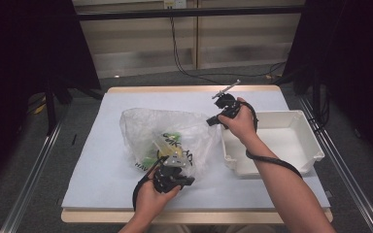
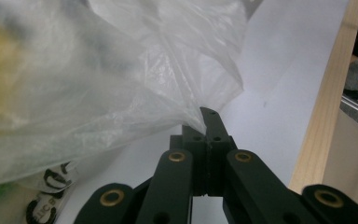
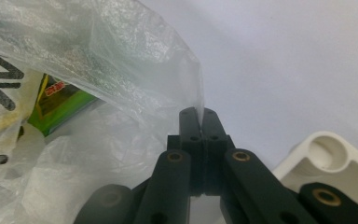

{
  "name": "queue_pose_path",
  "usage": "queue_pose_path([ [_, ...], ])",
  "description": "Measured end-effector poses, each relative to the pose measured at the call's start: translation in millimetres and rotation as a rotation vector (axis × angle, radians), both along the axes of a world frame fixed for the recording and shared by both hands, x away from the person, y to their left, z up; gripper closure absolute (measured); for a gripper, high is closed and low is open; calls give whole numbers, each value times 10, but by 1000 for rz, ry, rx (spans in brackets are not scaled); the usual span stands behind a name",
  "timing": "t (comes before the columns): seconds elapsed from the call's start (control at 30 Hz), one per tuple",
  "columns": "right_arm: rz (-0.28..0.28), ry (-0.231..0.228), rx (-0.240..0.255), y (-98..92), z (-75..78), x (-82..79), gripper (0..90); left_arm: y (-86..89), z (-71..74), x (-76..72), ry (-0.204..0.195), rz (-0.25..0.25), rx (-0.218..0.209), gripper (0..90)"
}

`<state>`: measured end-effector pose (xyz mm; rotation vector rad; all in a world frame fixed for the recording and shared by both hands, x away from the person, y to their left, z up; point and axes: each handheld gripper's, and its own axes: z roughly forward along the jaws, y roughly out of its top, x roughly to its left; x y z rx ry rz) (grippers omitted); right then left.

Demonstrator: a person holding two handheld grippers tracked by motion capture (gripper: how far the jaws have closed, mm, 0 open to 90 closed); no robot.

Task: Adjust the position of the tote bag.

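Note:
A clear plastic bag (image 1: 167,138) with black lettering lies on the white table cover, with green and yellow packets inside. My left gripper (image 1: 178,170) is at the bag's near edge, jaws shut on a pinch of the film (image 2: 200,114). My right gripper (image 1: 212,120) is at the bag's right upper edge, jaws shut on the bag's thin rim (image 3: 196,100). A green packet (image 3: 58,105) shows through the film in the right gripper view. The bag (image 2: 88,79) bulges large on the left of the left gripper view.
A white plastic tray (image 1: 315,145) stands at the right of the table, just beyond my right hand; its corner (image 3: 328,156) shows close to the right jaws. The table's wooden edge (image 2: 328,93) runs along the side. Cables hang behind the table.

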<state>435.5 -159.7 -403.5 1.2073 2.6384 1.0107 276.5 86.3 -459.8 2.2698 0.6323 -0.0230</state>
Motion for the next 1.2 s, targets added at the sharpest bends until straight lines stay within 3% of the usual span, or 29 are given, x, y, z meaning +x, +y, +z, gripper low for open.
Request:
queue_pose_path([
  [0.03,-7,6,-1,-15,-15,15,900,-12,-11,2,3,3,-18,900],
  [0.2,-43,10,3,-68,-112,85,900,2,-5,-5,-6,-5,1,900],
  [0.3,-61,8,9,-66,-147,116,900,4,-10,-18,0,3,-20,900],
  [0.37,-42,10,0,-26,-166,111,900,24,-4,-13,4,6,2,900],
  [0.4,-45,9,-7,-11,-163,98,900,29,-14,-18,4,17,-17,900],
  [0.43,-38,4,-9,-5,-159,90,900,50,-9,-12,2,19,-6,886],
  [0.53,-30,2,-4,20,-132,41,900,102,2,1,-32,58,-7,670],
  [0.6,-23,-2,-3,27,-110,21,900,156,45,16,-8,80,-12,627],
  [0.7,-10,-18,-6,32,-93,-4,900,215,106,39,-17,134,-67,466],
  [0.77,-6,-19,-9,39,-86,-26,900,255,141,73,-6,158,-85,444],
  [0.83,-3,-13,-15,54,-76,-54,900,287,165,115,-27,186,-93,386],
  [0.97,25,-30,-14,79,-59,-83,900,364,200,234,-27,241,-111,383],
  [1.07,31,-28,-20,99,-48,-94,900,415,196,321,-26,277,-117,456],
  [1.13,35,-32,-21,112,-41,-97,900,447,191,357,-43,285,-101,565],
  [1.2,38,-30,-18,130,-36,-101,900,485,188,387,-25,292,-111,720],
])
